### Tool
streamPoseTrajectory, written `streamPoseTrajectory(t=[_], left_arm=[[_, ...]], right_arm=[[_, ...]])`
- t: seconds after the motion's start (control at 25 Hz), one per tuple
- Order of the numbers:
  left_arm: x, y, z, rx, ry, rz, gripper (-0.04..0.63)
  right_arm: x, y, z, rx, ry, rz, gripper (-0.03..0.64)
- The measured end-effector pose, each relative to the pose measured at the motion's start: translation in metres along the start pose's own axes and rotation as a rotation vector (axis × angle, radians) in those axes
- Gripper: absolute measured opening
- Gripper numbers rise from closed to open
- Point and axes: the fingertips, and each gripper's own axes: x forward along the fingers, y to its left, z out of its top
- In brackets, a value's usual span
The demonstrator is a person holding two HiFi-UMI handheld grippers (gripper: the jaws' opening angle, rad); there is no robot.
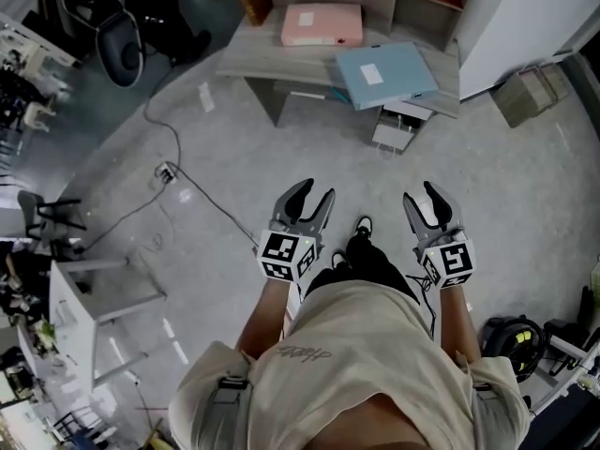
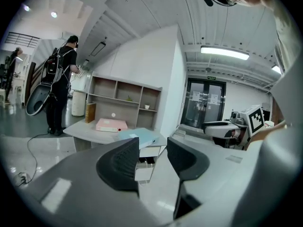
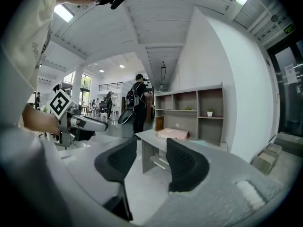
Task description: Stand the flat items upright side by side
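Observation:
Two flat file folders lie on a grey desk point(image 1: 281, 64) some way ahead of me: a pink one point(image 1: 322, 24) toward the back and a light blue one point(image 1: 386, 75) at the front right corner, partly over the edge. In the left gripper view the pink folder point(image 2: 111, 125) and the blue folder point(image 2: 139, 136) show beyond the jaws. My left gripper point(image 1: 315, 192) and right gripper point(image 1: 421, 193) hang side by side over the floor, well short of the desk. Both are open with nothing between their fingers.
A shelf unit point(image 2: 125, 100) stands on the desk's back. A white drawer unit point(image 1: 398, 129) sits under the desk. A cable and power strip point(image 1: 166, 172) lie on the floor at left. A cardboard box point(image 1: 525, 97) stands at right. A person with a backpack point(image 2: 59, 89) stands left of the desk.

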Motion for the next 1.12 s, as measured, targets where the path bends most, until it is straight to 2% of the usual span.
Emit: streamPoseTrajectory(t=[0.16, 0.48, 0.72, 0.92, 1.12], left_arm=[[0.017, 0.012, 0.009, 0.012, 0.027, -0.009, 0.199], [0.062, 0.034, 0.046, 0.061, 0.029, -0.003, 0.195], [0.095, 0.042, 0.066, 0.067, 0.045, -0.001, 0.195], [0.112, 0.052, 0.071, 0.047, 0.028, 0.04, 0.195], [0.113, 0.072, 0.061, -0.004, 0.05, 0.065, 0.195]], right_arm=[[0.024, -0.013, 0.002, 0.002, -0.003, -0.001, 0.199], [0.066, -0.057, 0.004, 0.01, -0.02, -0.015, 0.199], [0.094, -0.09, 0.004, 0.036, -0.041, -0.009, 0.199], [0.119, -0.117, 0.001, 0.014, -0.028, -0.003, 0.199], [0.136, -0.118, -0.005, 0.03, 0.0, 0.011, 0.199]])
